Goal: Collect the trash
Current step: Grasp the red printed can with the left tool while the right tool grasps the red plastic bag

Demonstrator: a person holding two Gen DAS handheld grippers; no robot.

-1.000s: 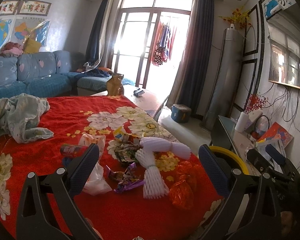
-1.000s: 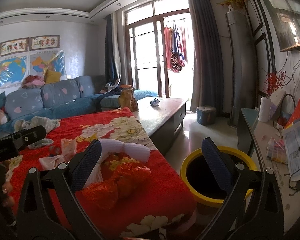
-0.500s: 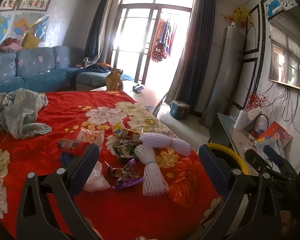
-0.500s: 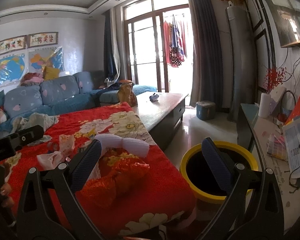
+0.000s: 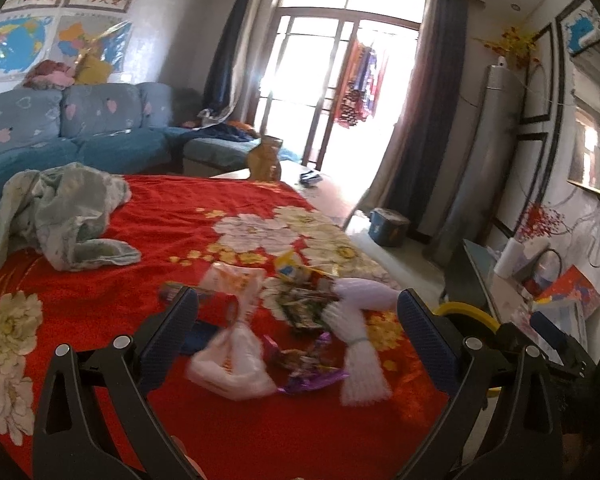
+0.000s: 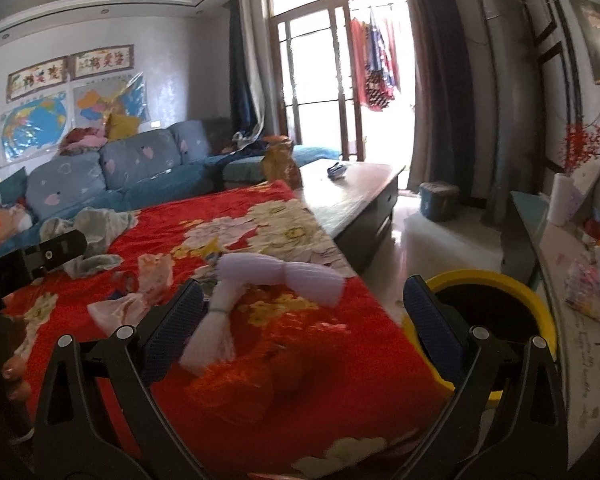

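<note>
Both views swung left across red floral blanket [image 5: 204, 216].

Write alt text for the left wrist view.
The open left gripper hovers over litter on a red floral blanket: a white plastic bag, a purple wrapper and white foam netting. A yellow-rimmed bin stands off the blanket's right edge.

A crumpled pale green cloth [image 5: 56, 212] lies on a red floral blanket [image 5: 148, 220], before a blue sofa [image 5: 72, 128] and 2 wall maps [image 5: 56, 42] beside bright balcony doors [image 5: 340, 92].
</note>
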